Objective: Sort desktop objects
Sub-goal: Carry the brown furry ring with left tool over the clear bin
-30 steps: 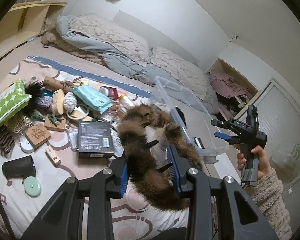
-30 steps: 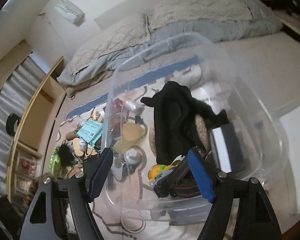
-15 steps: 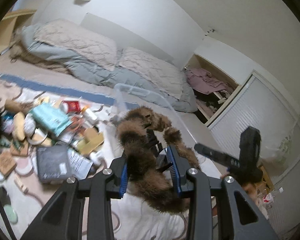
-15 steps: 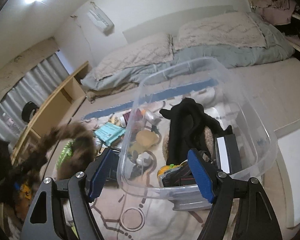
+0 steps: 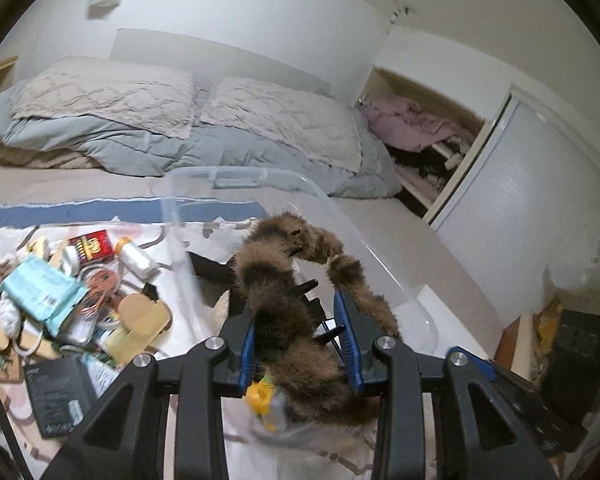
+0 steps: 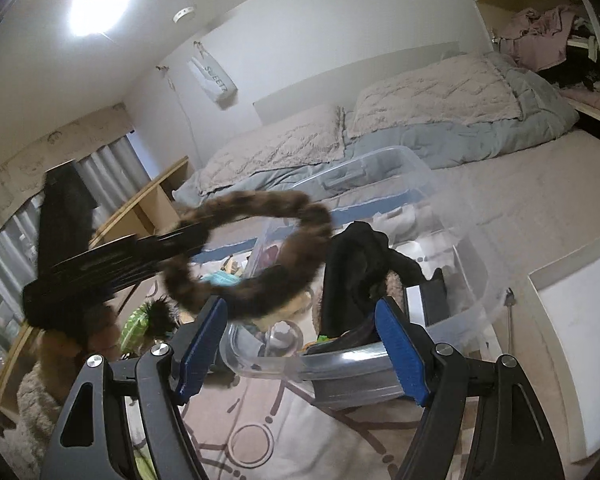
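A brown furry looped piece (image 5: pixel 284 304) with black prongs is clamped between the blue pads of my left gripper (image 5: pixel 300 332), which is shut on it. It hangs over the clear plastic bin (image 5: pixel 236 174), near the bin's front. In the right wrist view the same furry loop (image 6: pixel 252 256) dangles from the blurred left gripper (image 6: pixel 188 240) at the bin's left side. My right gripper (image 6: pixel 300 344) stands open just in front of the bin's near rim (image 6: pixel 340 356), with nothing pressed between its pads. A black garment (image 6: pixel 352 272) and a dark box lie inside the bin.
A pile of loose objects lies left of the bin: a teal packet (image 5: pixel 40 288), a red box (image 5: pixel 90 242), a white bottle (image 5: pixel 136 258), a black box (image 5: pixel 58 396). Pillows and a grey quilt (image 5: pixel 180 140) are behind. An open wardrobe (image 5: pixel 420 132) stands at the right.
My left gripper has swung right with the furry piece, from above the pile to over the bin, and now shows in the right wrist view. The right gripper drew back from the bin.
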Motion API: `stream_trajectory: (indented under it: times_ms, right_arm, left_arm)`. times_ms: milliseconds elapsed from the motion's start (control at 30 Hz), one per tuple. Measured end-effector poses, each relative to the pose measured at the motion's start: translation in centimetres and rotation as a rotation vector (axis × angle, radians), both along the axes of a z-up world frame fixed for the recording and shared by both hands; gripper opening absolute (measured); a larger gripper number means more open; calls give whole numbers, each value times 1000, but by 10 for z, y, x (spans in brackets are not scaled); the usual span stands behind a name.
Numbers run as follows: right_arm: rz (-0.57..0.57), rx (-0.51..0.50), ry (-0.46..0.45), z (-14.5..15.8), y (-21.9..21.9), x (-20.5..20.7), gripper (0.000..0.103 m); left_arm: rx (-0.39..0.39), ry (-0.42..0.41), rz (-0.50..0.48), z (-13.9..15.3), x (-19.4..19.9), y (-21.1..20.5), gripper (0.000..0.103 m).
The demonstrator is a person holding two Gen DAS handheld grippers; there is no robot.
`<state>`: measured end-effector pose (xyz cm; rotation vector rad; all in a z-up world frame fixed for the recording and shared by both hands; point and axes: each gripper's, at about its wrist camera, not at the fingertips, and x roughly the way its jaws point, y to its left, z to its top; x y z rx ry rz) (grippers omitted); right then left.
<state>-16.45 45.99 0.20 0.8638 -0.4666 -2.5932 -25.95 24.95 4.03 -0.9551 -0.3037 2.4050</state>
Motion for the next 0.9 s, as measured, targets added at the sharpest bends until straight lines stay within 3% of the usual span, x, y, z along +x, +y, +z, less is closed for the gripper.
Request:
stream_trajectory:
  times_ms: [400, 667, 733, 767, 800, 900]
  right_arm:
    - [2, -74, -4, -19, 24, -5, 77]
    - [2, -82, -18, -27, 25, -8, 77]
    - [5, -70, -18, -27, 22, -9, 77]
    - [8, -67, -18, -27, 21, -9, 77]
    - [9, -68, -18, -27, 20, -9, 77]
    - [9, -69, -15, -27, 20, -8, 77]
  left_arm:
    - [-128, -5, -17, -39, -34, 62, 35]
    - [-291, -24, 13, -63, -47, 80, 37]
    - [-299, -39, 50, -63, -50, 74, 54]
    - [-302, -39, 70, -62, -51, 71, 77]
    - [-297, -35, 90, -60, -51, 67, 90]
    - [-318, 9, 119, -53, -46, 58, 91]
